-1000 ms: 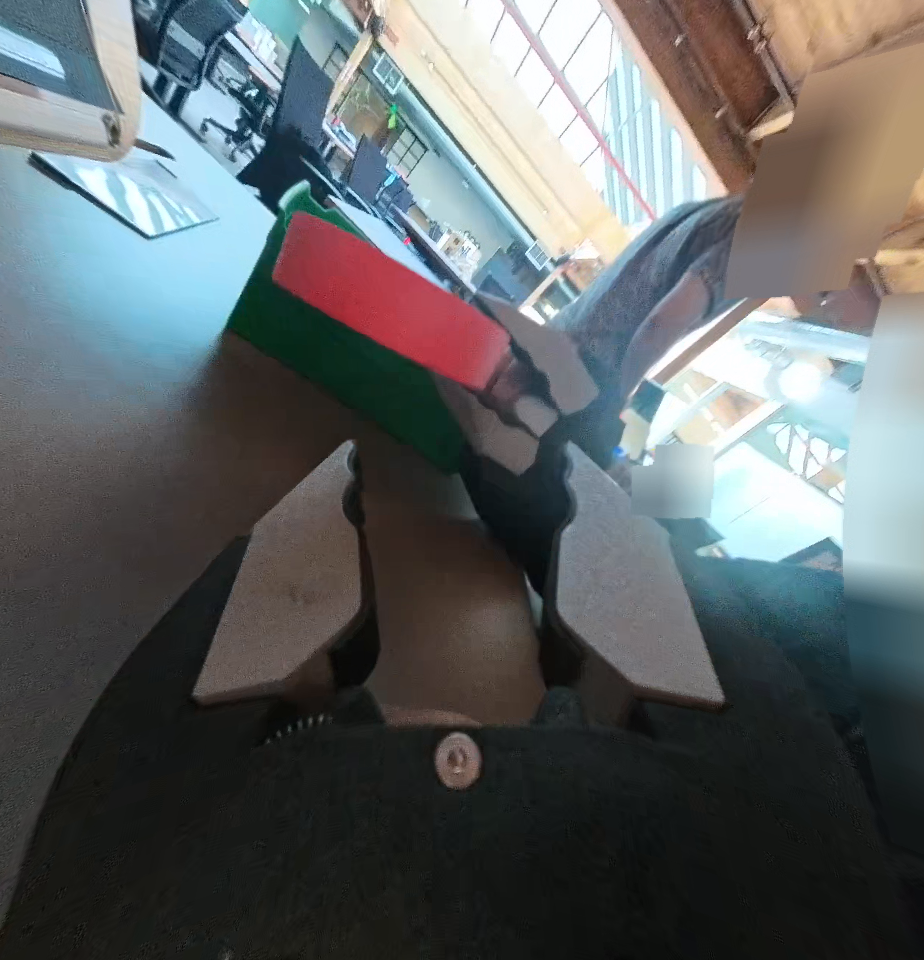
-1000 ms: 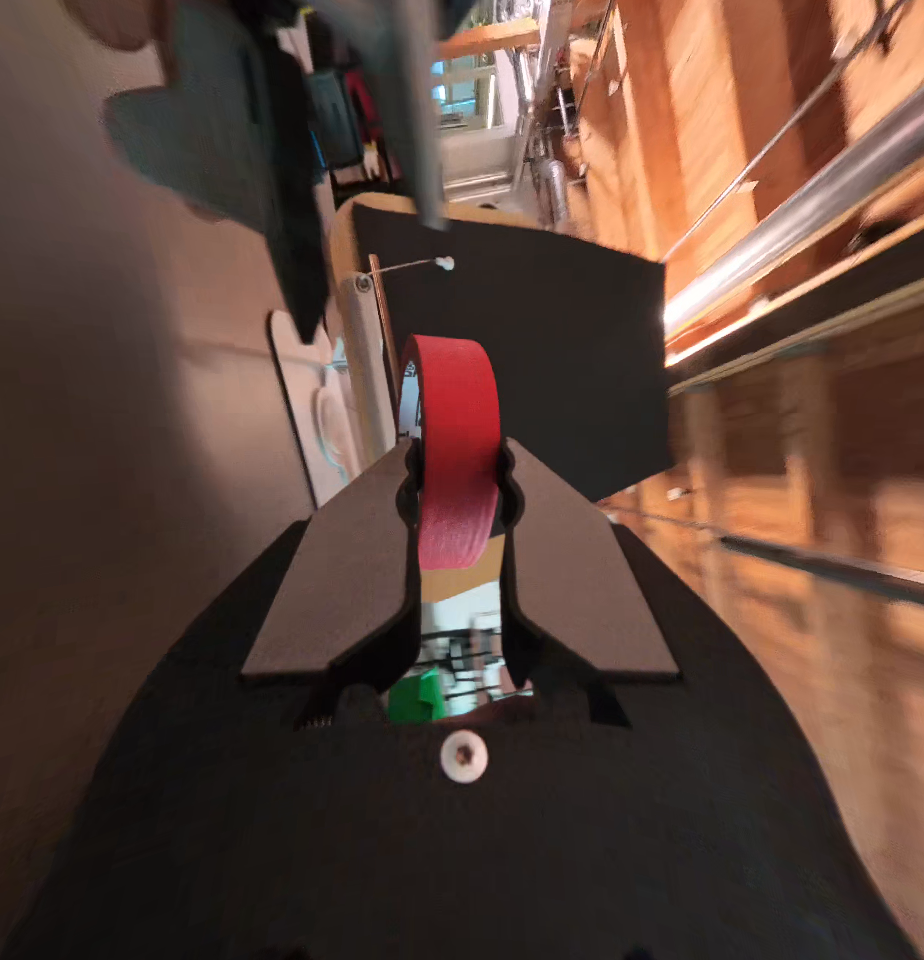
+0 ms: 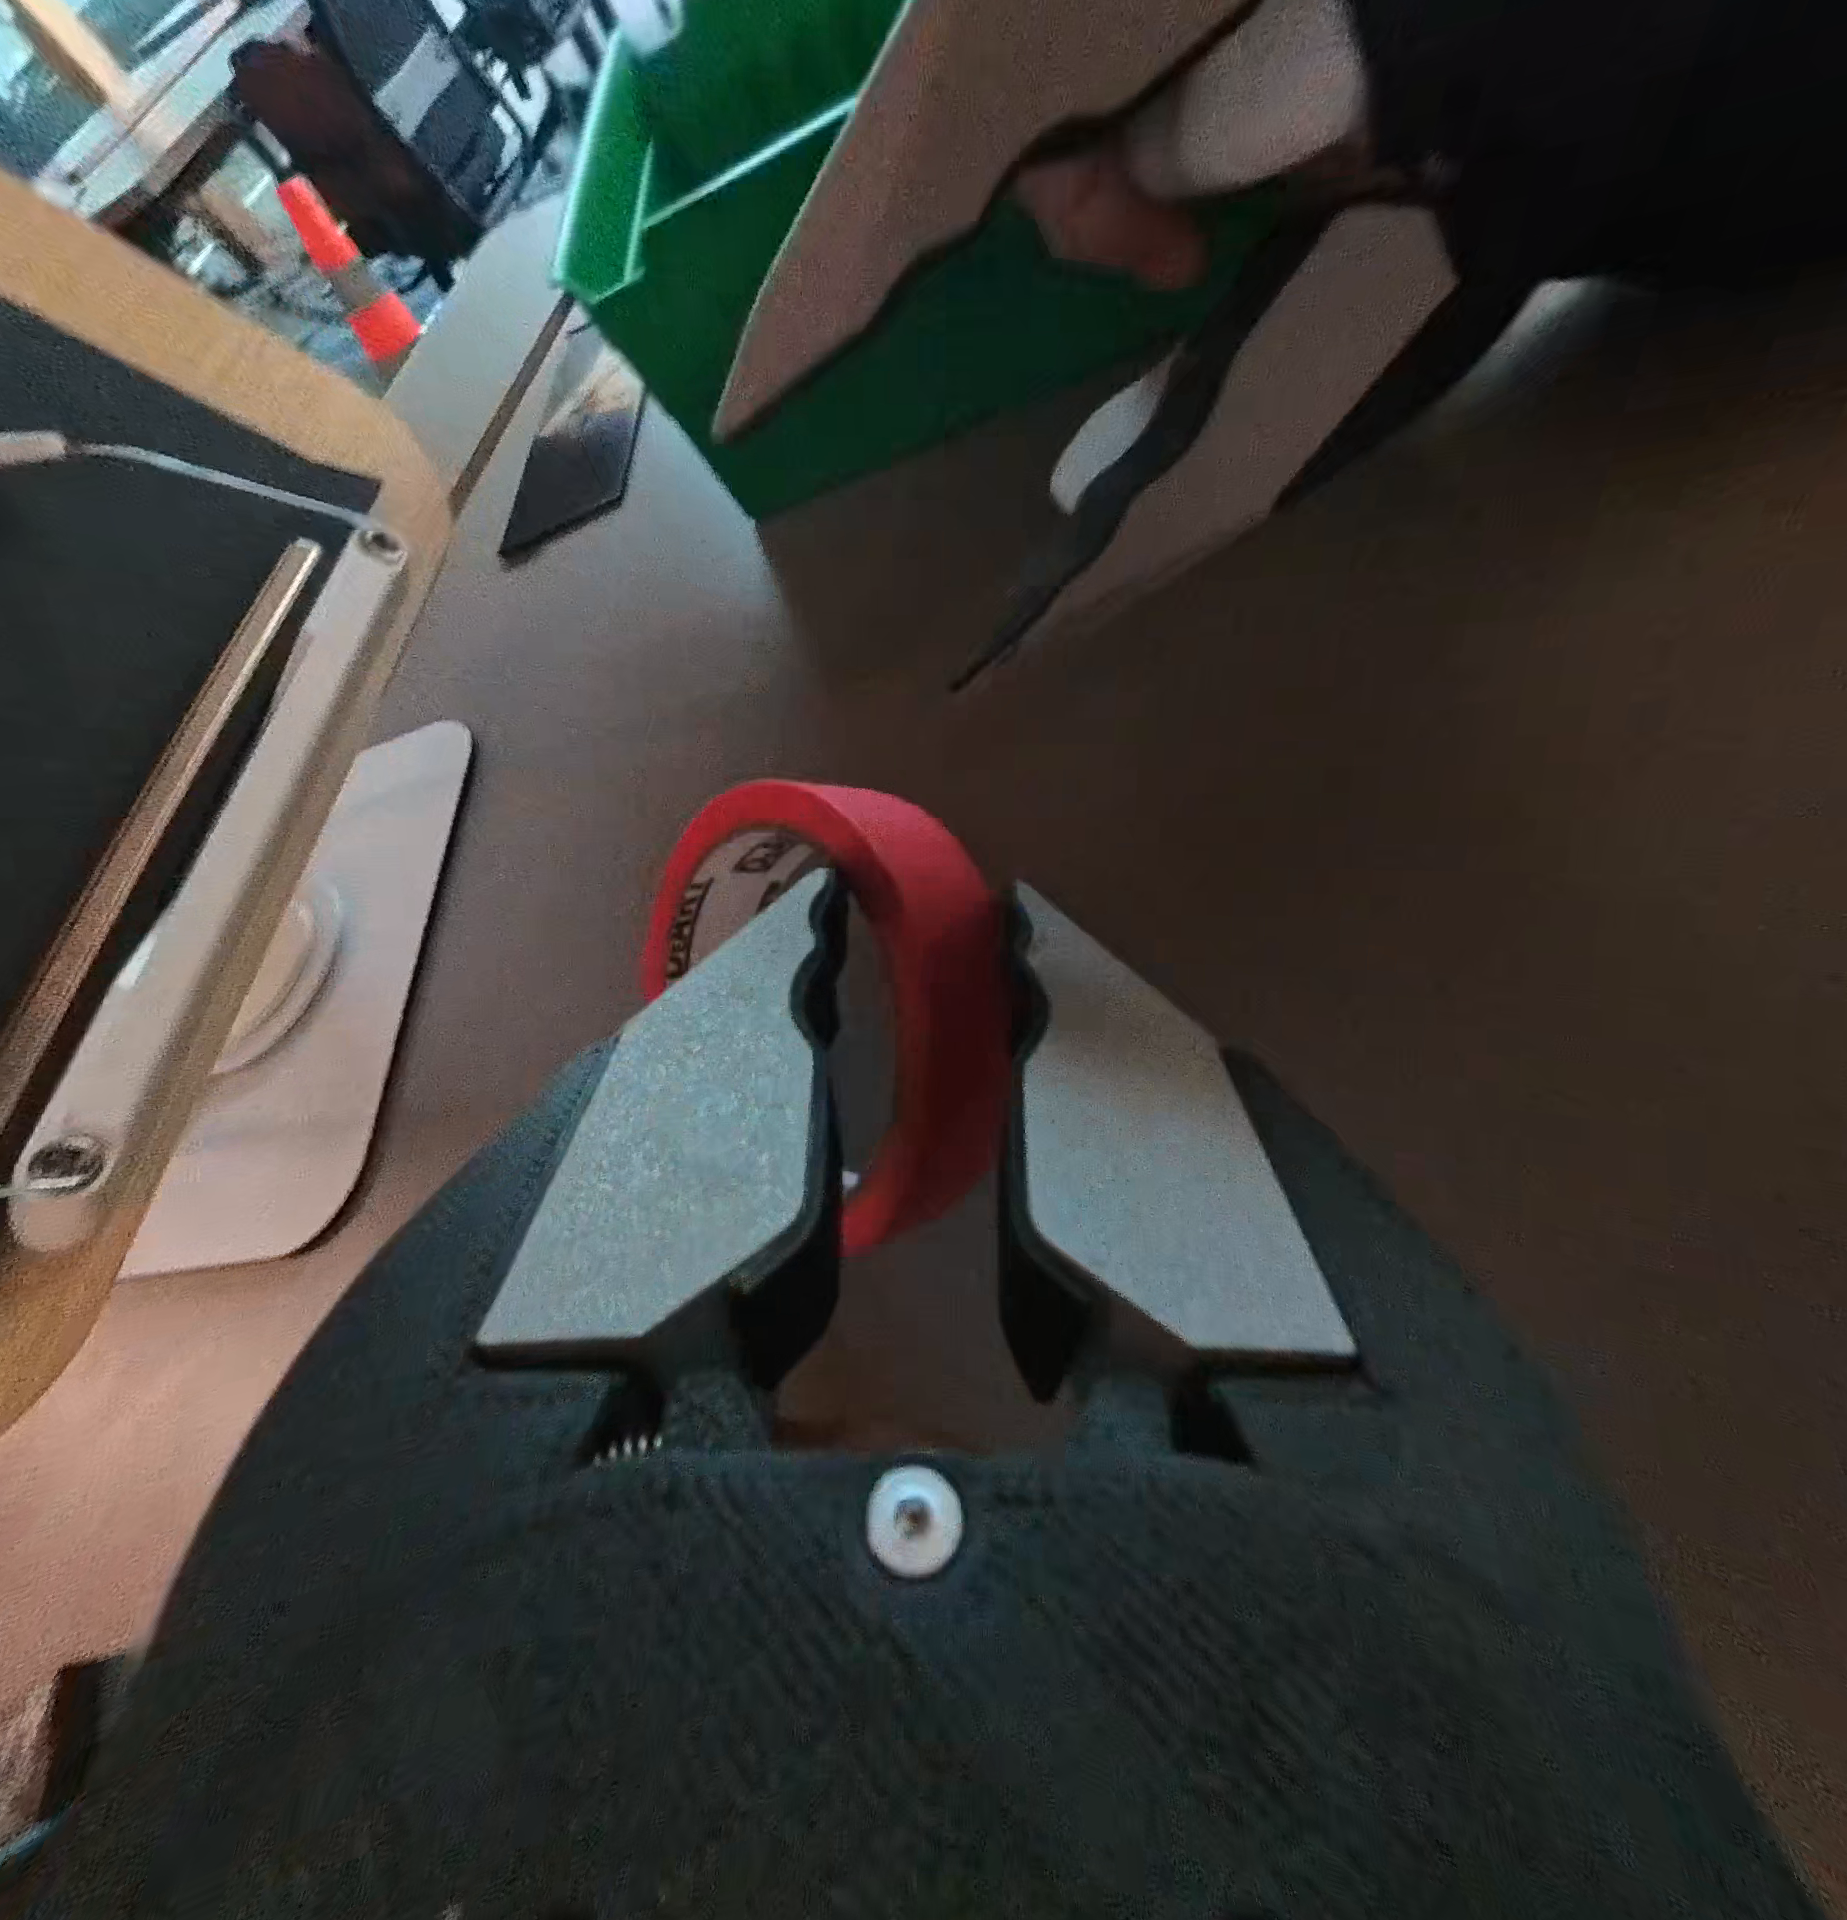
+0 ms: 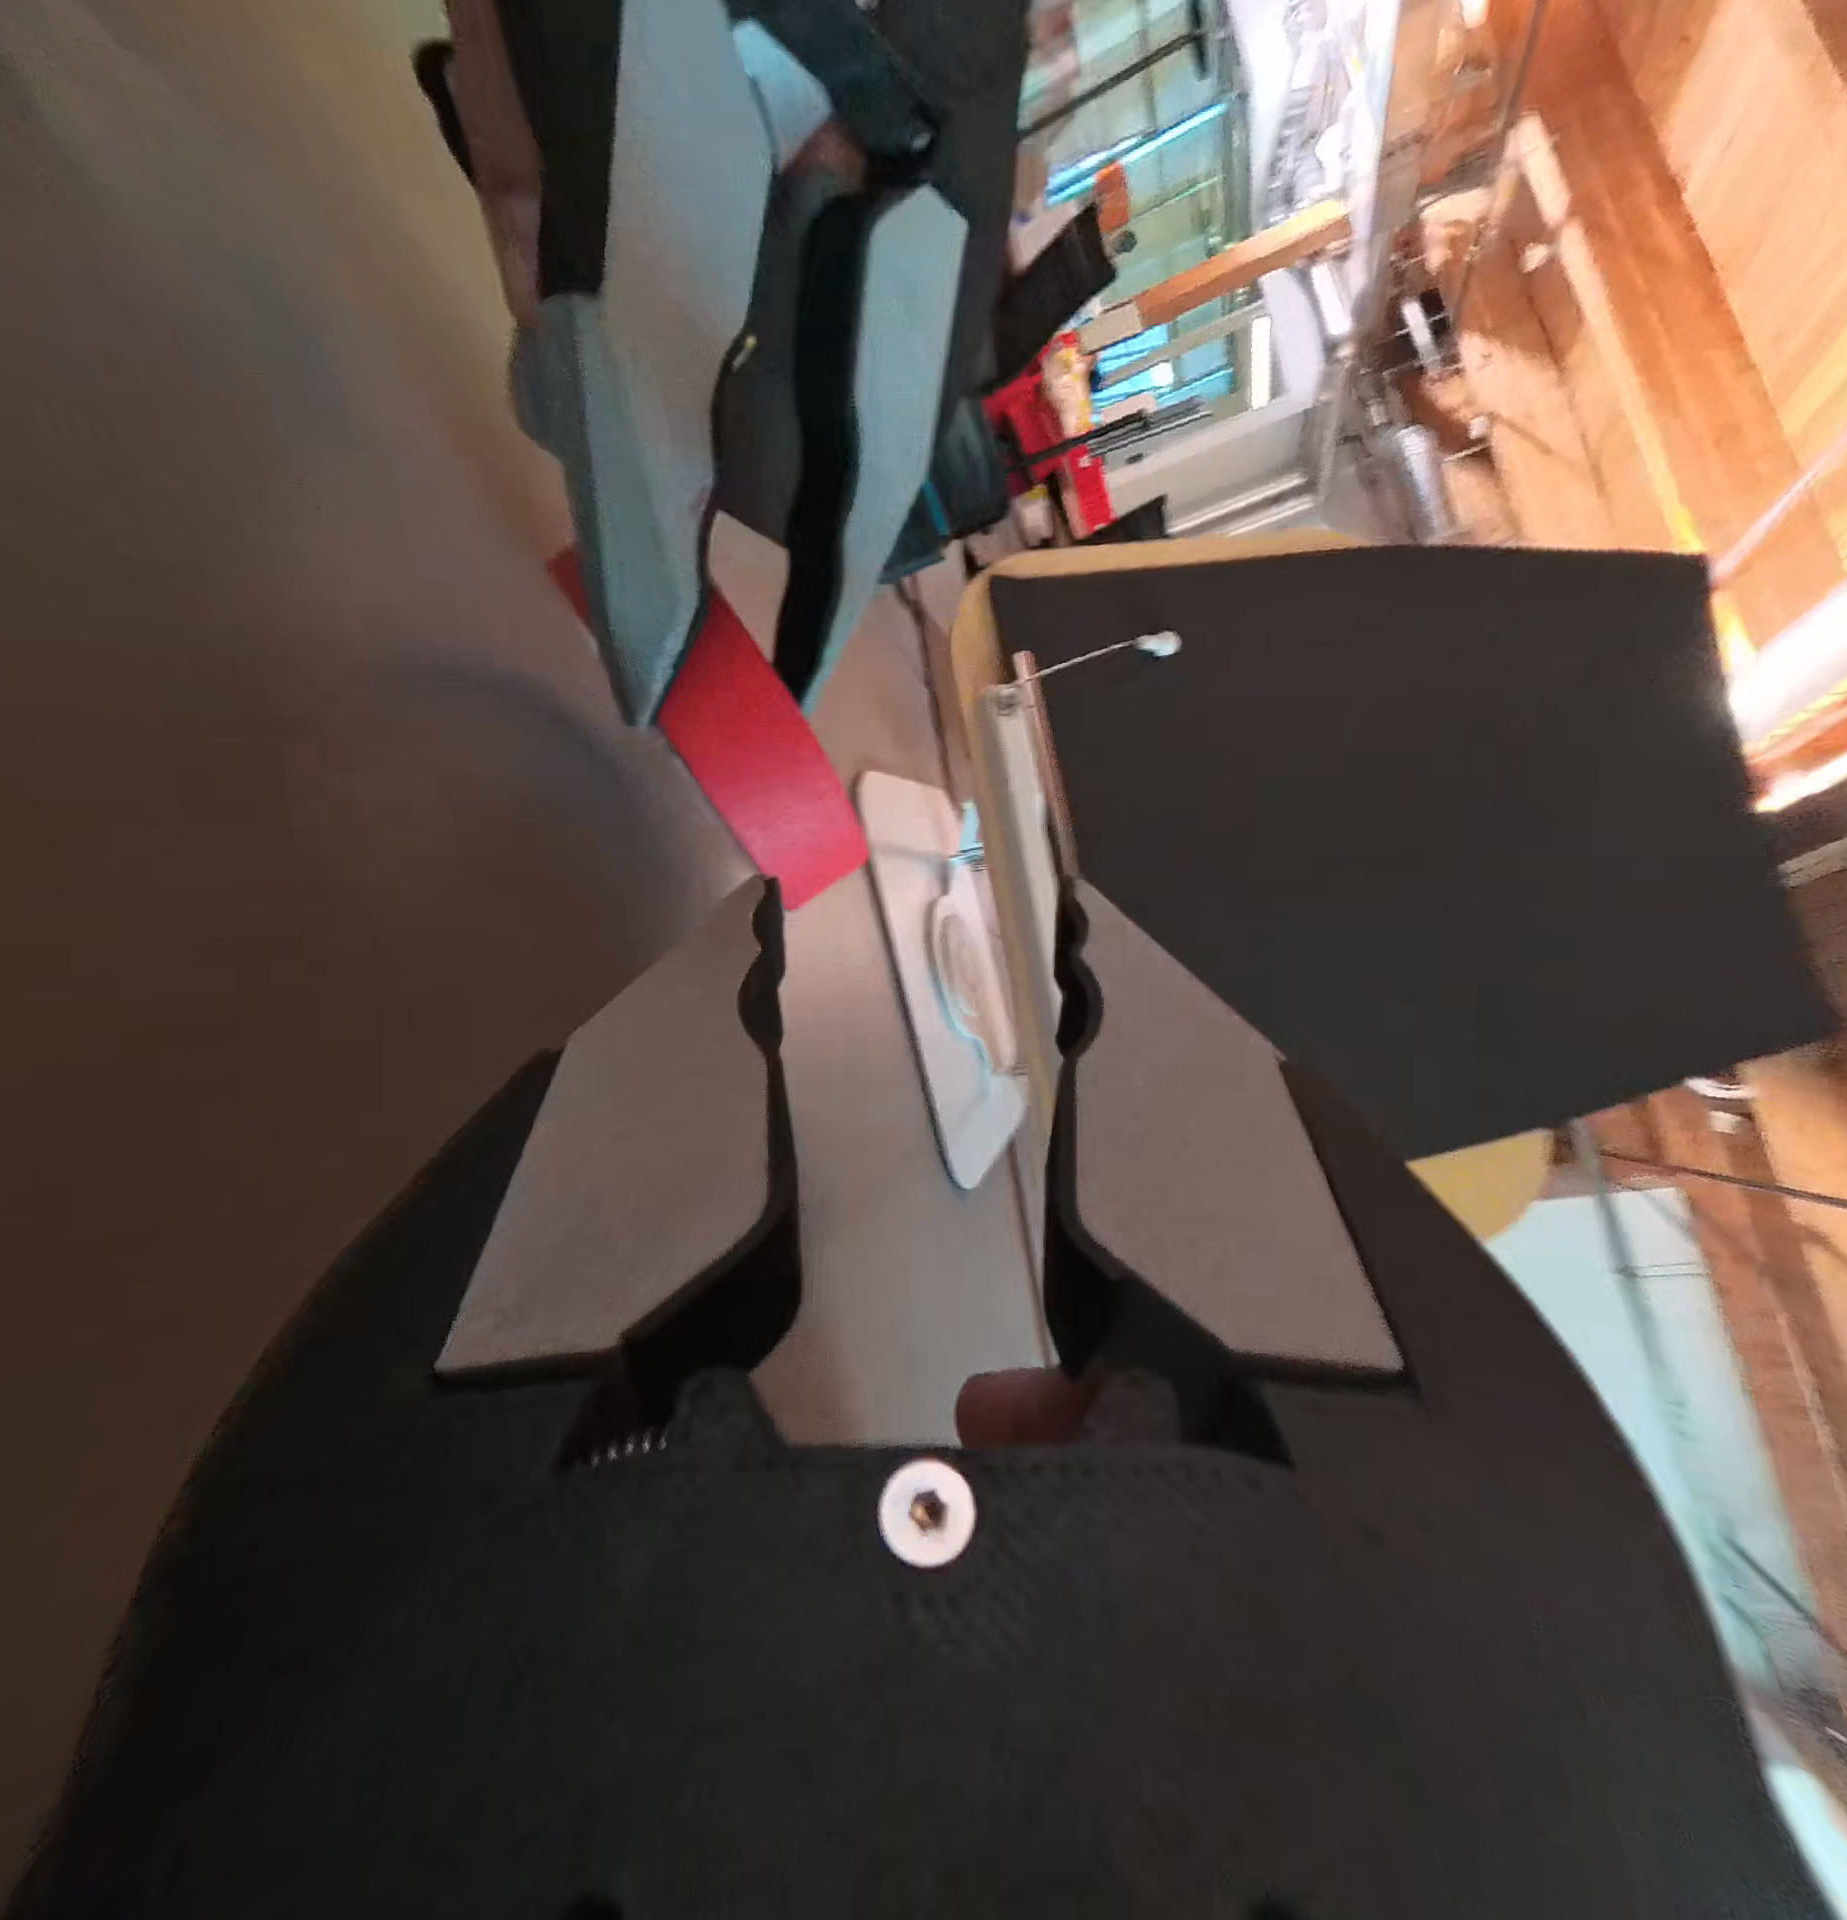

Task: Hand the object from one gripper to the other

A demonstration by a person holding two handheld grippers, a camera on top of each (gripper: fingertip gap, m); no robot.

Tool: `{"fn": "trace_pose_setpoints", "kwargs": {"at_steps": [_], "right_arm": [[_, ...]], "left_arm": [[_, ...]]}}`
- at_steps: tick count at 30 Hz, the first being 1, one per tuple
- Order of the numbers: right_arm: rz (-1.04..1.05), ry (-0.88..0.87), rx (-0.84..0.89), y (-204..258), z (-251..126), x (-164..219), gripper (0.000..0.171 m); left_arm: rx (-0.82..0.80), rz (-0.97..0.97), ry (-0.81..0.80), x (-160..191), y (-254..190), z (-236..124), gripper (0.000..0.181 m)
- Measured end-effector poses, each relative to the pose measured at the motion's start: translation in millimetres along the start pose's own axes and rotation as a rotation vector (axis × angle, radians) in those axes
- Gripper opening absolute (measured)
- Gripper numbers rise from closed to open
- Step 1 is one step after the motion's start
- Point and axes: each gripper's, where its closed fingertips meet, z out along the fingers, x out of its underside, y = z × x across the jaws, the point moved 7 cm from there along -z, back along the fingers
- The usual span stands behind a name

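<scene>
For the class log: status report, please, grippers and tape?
Left gripper shut on red tape roll. Right gripper open, empty, apart. Green bin behind; nothing blocking.

So the left gripper [image 3: 917, 904] has the red tape roll [image 3: 924, 997] pinched between its jaws, roll standing on edge over the brown worktop [image 3: 1470, 935]. The right gripper [image 3: 1002, 436] hangs up top, jaws apart, clear of the tape. A green bin [image 3: 690, 187] sits behind it, with a wood-framed black board [image 3: 119, 582] on a grey base plate off to the left.
</scene>
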Motion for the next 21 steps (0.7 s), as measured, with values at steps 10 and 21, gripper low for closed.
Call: {"fn": "trace_pose_setpoints", "kwargs": {"at_steps": [10,21], "right_arm": [[-0.118,0.107,-0.011,12.0,10.4,-0.8,0.023],[0.49,0.593,0.578,-129.1,-53.7,53.9,0.022]], "left_arm": [[0.136,0.066,-0.221,-21.1,-20.4,-12.0,0.024],[-0.314,-0.257,-0.254,-0.6,38.6,-18.4,0.039]]}}
